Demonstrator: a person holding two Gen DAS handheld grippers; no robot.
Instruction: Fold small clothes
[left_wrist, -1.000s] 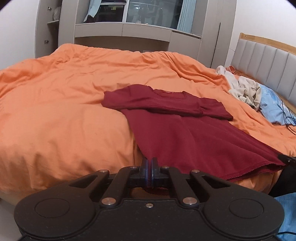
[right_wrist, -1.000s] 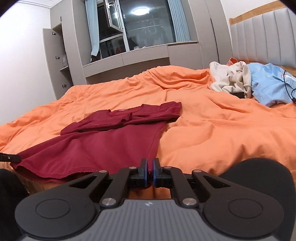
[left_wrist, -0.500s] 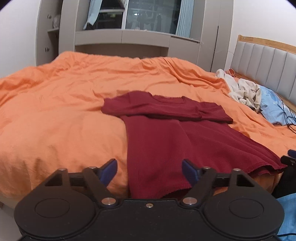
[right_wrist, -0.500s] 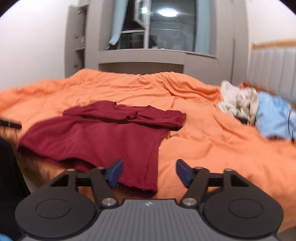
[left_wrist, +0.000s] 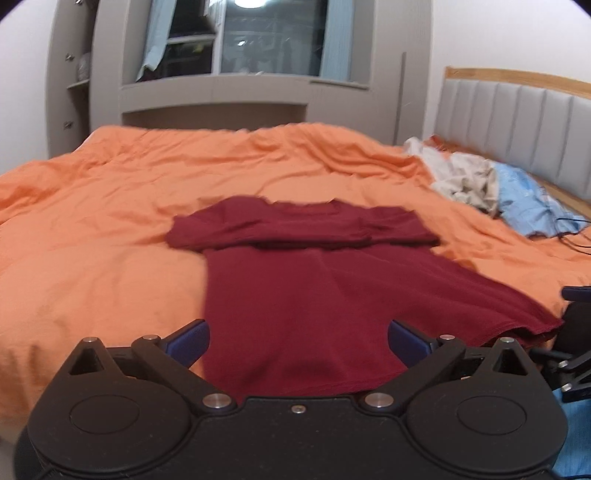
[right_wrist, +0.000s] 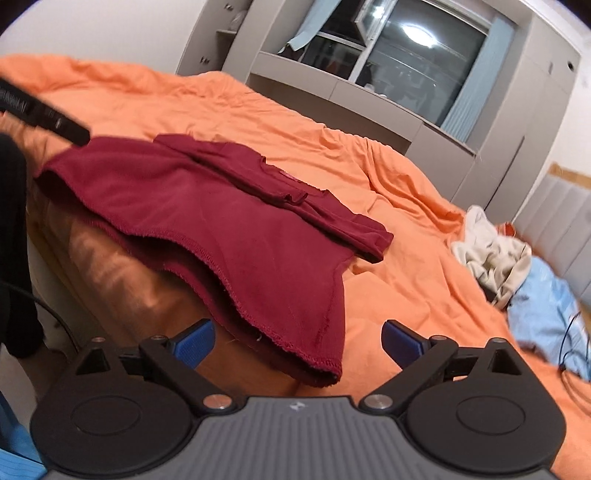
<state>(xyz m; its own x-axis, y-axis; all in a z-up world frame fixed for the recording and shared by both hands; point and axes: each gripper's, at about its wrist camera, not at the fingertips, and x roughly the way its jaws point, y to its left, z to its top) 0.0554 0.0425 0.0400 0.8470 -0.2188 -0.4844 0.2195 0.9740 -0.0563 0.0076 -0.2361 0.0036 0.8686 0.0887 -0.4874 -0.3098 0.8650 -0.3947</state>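
Maroon shirt (left_wrist: 314, 295) hem overhangs bed edge (right_wrist: 122, 280); both tools, left (left_wrist: 297, 341) and right (right_wrist: 297, 341), just spread, gripping nothing.

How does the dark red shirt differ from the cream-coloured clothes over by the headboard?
The dark red shirt lies spread flat with its sleeves folded across the top; the cream clothes sit in a crumpled heap. The red shirt is near the bed's edge, its hem hanging over it; the cream clothes lie near the headboard, beside a light blue item. Both rest on the orange cover.
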